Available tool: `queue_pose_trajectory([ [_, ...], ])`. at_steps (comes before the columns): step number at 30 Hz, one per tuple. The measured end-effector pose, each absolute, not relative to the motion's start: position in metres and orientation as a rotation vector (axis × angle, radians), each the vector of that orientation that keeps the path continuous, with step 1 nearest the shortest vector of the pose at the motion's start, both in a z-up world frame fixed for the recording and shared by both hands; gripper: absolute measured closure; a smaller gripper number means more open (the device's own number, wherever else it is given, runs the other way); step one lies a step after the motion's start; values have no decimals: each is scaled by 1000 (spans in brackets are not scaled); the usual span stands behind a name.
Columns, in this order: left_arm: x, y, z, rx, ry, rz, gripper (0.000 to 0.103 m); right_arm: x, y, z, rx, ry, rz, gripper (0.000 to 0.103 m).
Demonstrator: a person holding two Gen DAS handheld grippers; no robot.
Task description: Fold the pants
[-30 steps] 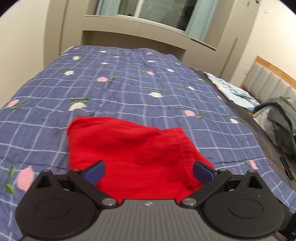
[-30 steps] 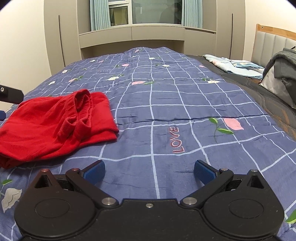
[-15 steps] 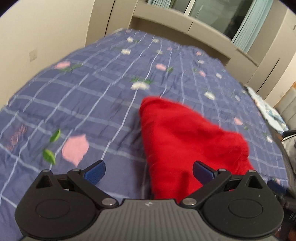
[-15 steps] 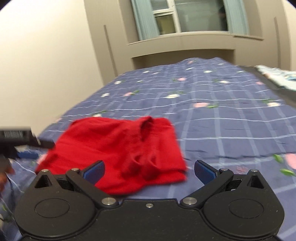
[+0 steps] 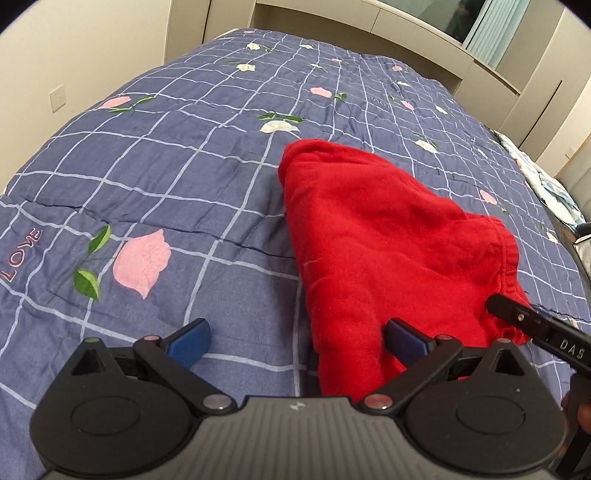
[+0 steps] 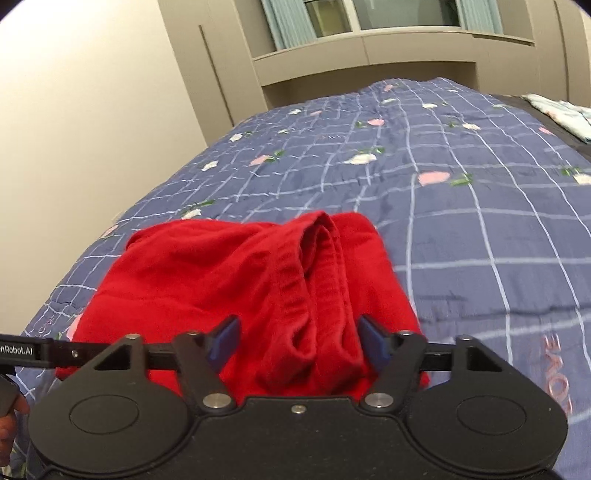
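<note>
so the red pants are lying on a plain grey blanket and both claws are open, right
Not quite: the blanket is blue with a white grid and pink and white flowers, not plain grey, as both wrist views show. The rest holds: the red pants lie on it, and the left claw and right claw are open.

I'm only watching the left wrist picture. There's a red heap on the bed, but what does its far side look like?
Observer: In the right wrist view the red pants show a bunched, ribbed band running down the top layer toward the camera.
Operator: Is the other gripper holding them?
Observer: No. The right gripper is open, its blue fingers either side of that band, closed on nothing.
Operator: Anything else over there?
Observer: Yes, a window with pale curtains above a built-in shelf, behind the far end of the quilt.
</note>
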State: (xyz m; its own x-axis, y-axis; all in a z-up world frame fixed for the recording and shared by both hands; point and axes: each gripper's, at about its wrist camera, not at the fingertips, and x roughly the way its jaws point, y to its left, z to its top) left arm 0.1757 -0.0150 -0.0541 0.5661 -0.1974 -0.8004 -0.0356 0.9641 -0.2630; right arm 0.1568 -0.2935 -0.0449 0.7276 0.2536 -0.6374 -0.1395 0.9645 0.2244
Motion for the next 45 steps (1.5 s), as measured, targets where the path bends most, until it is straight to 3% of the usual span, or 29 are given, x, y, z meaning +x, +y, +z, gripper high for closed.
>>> queue_pose_trajectory([
  [1, 176, -15, -54, -263, 968, -95, 1, 154, -294, -46, 166, 724, 205, 50],
  [6, 177, -15, -50, -289, 964, -103, 1, 152, -296, -42, 149, 718, 194, 74],
  [11, 175, -14, -36, -333, 933, -128, 0, 150, -287, -22, 22, 652, 212, 82],
  [15, 178, -15, -27, -323, 903, -138, 0, 150, -300, -4, -5, 598, 182, 83],
  [20, 188, -21, -48, -290, 994, -129, 1, 156, -316, -16, -6, 645, 140, 83],
  [24, 187, -22, -52, -271, 987, -132, 1, 158, -313, -38, -40, 680, 129, 76],
  [26, 190, -19, -46, -283, 978, -140, 0, 158, -316, -37, -11, 671, 125, 64],
  [28, 195, -11, -38, -291, 941, -139, 0, 156, -318, -30, -13, 639, 124, 42],
  [30, 207, -3, -28, -272, 893, -121, 0, 159, -319, -23, -23, 605, 133, 26],
  [31, 214, 0, -24, -256, 879, -104, 0, 162, -320, -20, -23, 593, 140, 23],
  [38, 274, 9, -20, -165, 848, -87, 0, 197, -315, -19, -44, 580, 146, 18],
  [45, 310, 11, -57, -174, 910, -71, 0, 240, -324, -42, -39, 616, 91, 12],
])
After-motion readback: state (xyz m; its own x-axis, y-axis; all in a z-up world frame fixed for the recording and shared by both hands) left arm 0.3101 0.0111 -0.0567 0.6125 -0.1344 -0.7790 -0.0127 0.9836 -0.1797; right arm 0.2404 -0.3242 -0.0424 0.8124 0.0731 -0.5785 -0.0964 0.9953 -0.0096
